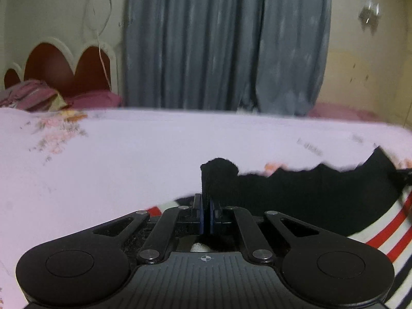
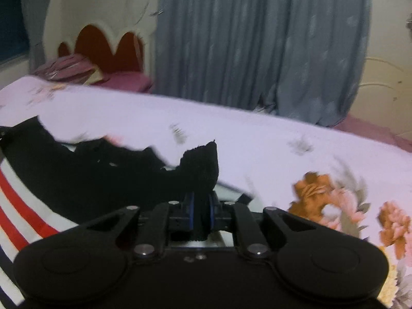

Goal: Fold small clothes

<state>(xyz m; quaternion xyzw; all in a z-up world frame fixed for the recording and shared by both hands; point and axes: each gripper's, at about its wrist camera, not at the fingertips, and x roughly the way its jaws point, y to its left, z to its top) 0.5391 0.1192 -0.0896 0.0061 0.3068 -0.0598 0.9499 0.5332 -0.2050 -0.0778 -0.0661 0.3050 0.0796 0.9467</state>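
Note:
A small black garment stretches between my two grippers above the bed. In the left wrist view my left gripper is shut on one corner of it, and a black tuft sticks up past the blue pads. In the right wrist view my right gripper is shut on the other corner of the black garment, with a pointed flap standing above the jaws. Under the black cloth lies a white piece with red and dark stripes, also seen at the left as the striped cloth.
The bed has a pale lilac sheet with orange flower prints. Purple pillows and a red scalloped headboard stand at the far left. Grey curtains hang behind the bed's far edge.

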